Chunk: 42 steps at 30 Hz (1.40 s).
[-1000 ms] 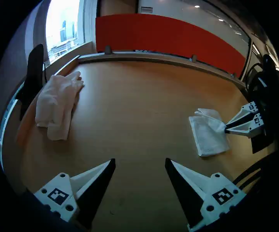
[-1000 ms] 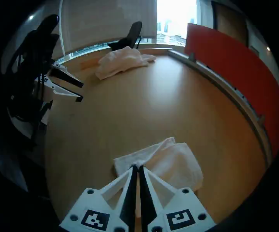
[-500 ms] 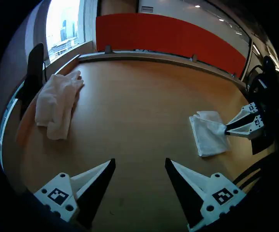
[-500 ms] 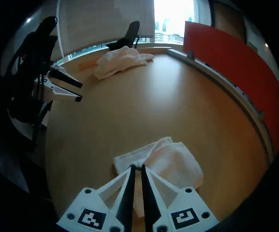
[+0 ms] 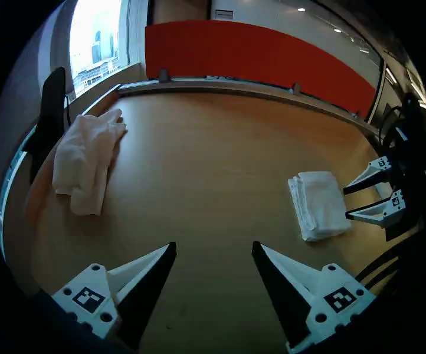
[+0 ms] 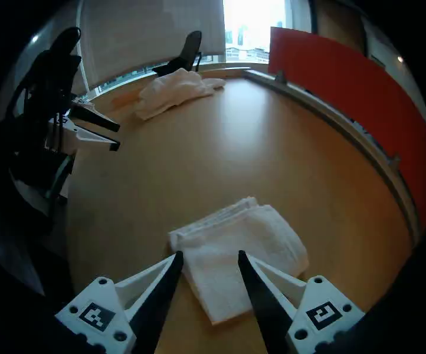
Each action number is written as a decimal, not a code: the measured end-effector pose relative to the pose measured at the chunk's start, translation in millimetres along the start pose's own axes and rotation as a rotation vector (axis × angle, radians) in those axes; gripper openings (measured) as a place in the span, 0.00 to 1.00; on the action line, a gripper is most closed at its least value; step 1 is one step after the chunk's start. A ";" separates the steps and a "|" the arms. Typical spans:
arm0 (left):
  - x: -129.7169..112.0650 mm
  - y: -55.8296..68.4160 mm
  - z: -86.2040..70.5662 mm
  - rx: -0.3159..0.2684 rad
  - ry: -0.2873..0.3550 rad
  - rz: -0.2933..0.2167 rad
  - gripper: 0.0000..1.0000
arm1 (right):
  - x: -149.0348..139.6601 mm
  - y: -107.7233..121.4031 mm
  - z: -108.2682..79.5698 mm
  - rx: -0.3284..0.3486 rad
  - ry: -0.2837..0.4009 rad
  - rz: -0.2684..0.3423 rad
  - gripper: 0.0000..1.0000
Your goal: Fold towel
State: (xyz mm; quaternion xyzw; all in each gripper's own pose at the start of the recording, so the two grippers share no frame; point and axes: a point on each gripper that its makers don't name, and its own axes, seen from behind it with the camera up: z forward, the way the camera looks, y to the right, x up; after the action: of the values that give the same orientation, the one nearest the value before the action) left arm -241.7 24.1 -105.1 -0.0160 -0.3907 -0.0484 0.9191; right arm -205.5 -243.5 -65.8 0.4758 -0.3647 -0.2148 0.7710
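The wooden table [image 5: 213,135] bears a loose heap [image 5: 86,159] of cloth at the window end, perhaps waiting its turn. Well apart from it lies the towel [image 6: 242,248], flat as a neat folded packet, so the fold looks finished to me. The right gripper [image 6: 210,255] hovers at the towel's near edge, fingers spread and empty; the left gripper [image 5: 213,243] is wide open and empty too, over bare table.

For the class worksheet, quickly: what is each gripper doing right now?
Left gripper: open, holding nothing.
Right gripper: open, at the folded towel's edge, not gripping it.
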 end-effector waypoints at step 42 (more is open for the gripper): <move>-1.4 -0.1 -1.9 0.010 -0.002 0.003 0.95 | -107.2 5.2 -1.8 -0.081 -0.145 0.132 0.56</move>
State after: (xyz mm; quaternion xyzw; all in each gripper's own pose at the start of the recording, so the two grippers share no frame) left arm -241.4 24.0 -107.4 -0.0120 -0.3918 -0.0451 0.9188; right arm -273.1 -167.4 -100.0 0.4025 -0.4409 -0.2119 0.7738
